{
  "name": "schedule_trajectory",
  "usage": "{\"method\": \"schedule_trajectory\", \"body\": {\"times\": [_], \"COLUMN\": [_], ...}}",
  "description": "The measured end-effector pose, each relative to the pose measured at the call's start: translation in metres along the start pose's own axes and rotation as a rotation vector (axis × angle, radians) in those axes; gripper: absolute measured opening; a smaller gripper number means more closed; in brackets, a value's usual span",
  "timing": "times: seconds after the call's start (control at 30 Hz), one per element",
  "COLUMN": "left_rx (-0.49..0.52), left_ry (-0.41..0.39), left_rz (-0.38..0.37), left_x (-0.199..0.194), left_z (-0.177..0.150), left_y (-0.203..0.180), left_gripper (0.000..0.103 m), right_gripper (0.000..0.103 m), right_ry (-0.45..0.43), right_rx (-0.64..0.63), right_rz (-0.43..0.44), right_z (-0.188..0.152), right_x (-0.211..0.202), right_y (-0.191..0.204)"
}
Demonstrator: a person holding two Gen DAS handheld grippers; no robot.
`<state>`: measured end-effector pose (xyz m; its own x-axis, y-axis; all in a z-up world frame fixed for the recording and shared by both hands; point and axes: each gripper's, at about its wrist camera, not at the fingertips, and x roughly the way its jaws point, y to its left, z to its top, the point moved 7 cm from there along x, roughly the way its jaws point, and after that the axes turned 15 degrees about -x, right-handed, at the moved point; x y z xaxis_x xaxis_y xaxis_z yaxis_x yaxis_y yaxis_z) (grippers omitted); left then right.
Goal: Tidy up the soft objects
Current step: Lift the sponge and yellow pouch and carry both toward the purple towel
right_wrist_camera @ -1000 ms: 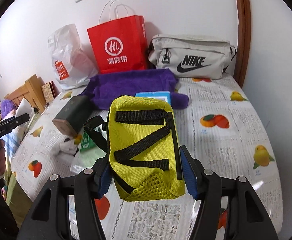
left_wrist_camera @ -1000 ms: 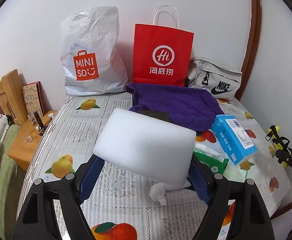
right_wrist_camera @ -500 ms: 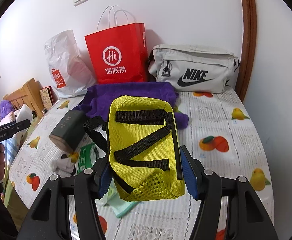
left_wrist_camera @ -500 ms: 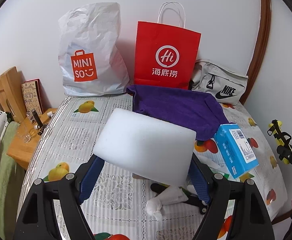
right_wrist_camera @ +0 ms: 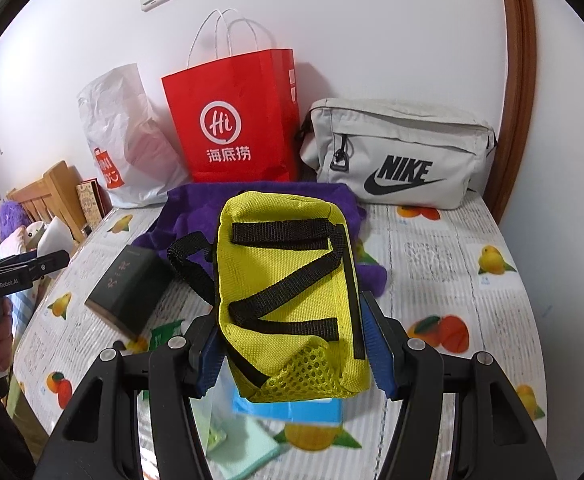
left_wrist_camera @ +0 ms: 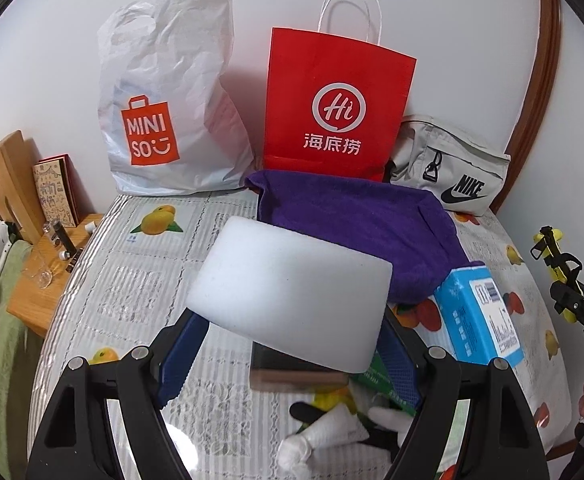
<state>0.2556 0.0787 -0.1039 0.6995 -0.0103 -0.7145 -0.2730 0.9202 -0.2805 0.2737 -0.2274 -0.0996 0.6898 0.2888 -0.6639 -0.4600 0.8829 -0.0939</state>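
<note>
My left gripper [left_wrist_camera: 292, 344] is shut on a white foam sponge block [left_wrist_camera: 292, 292] and holds it above the bed. My right gripper [right_wrist_camera: 296, 344] is shut on a yellow pouch with black straps [right_wrist_camera: 287, 300] and holds it above the bed. A purple towel [left_wrist_camera: 356, 220] lies at the back of the bed and also shows in the right wrist view [right_wrist_camera: 187, 216]. The right gripper with the yellow pouch shows at the right edge of the left wrist view [left_wrist_camera: 564, 280].
Against the wall stand a white Miniso bag [left_wrist_camera: 167, 96], a red paper bag [left_wrist_camera: 336, 108] and a grey Nike bag [right_wrist_camera: 400, 160]. On the fruit-print bedcover [left_wrist_camera: 131, 280] lie a dark book [right_wrist_camera: 131, 284], a blue box [left_wrist_camera: 480, 320] and rolled white socks [left_wrist_camera: 324, 436]. A wooden bedside table [left_wrist_camera: 39, 280] stands at left.
Both grippers have moved forward towards the wall with their loads still held. The bags look larger, and the book, blue box and socks have slid nearer beneath the grippers.
</note>
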Motion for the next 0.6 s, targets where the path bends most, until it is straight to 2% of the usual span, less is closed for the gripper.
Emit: {"method": "schedule_trajectory", "body": {"times": [0.4,0.6], "left_rx": [-0.001,-0.006], "left_ry": [0.032,0.054], "left_rz": [-0.001,0.023], "left_x": [0.038,0.064], "left_z": [0.027,0.039], "left_y": [-0.015,-0.016], "left_gripper": [0.08,0.08], "right_gripper": [0.06,0.06], "right_ry": [0.007,0.023], "right_rx": [-0.012,-0.027], "right_rz": [0.007,0.007], "right_z": [0.031,0.042], "right_x": [0.042,0.07], "right_y": [-0.006,-0.009]}}
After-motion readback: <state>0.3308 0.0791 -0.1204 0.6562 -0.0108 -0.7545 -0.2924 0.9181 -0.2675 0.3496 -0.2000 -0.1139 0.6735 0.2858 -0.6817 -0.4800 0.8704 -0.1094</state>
